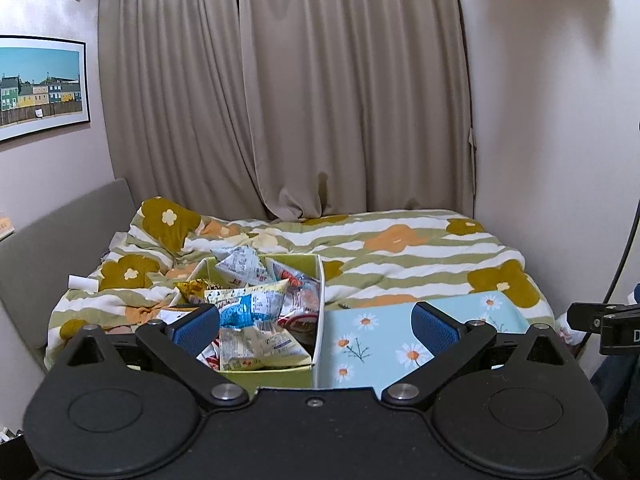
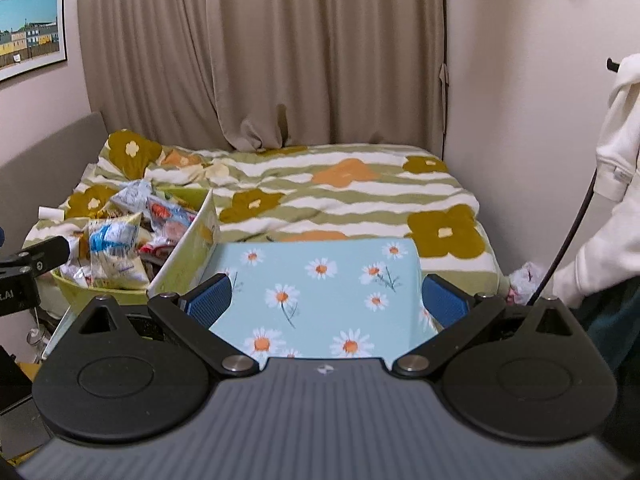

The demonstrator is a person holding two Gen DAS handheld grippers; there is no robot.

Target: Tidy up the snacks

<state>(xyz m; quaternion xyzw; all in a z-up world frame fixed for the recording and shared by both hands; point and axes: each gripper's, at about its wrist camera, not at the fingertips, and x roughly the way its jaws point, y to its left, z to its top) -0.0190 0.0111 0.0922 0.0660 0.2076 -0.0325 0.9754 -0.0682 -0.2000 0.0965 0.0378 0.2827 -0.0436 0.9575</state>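
Note:
A green open box point(image 1: 276, 374) point(image 2: 100, 294) stands on the bed's near edge, filled with a pile of snack packets point(image 1: 252, 304) point(image 2: 116, 248). To its right lies a flat light-blue daisy-print box point(image 1: 380, 340) point(image 2: 320, 288). My left gripper point(image 1: 316, 326) is open and empty, held just before the green box and the blue box's left end. My right gripper point(image 2: 326, 300) is open and empty above the near part of the daisy-print box.
The bed carries a striped flowered duvet point(image 1: 400, 256) point(image 2: 340, 196). Beige curtains point(image 1: 320, 100) hang behind, walls close in on both sides, and a grey headboard point(image 1: 60, 248) runs along the left. A white sleeve point(image 2: 616, 184) hangs at the right.

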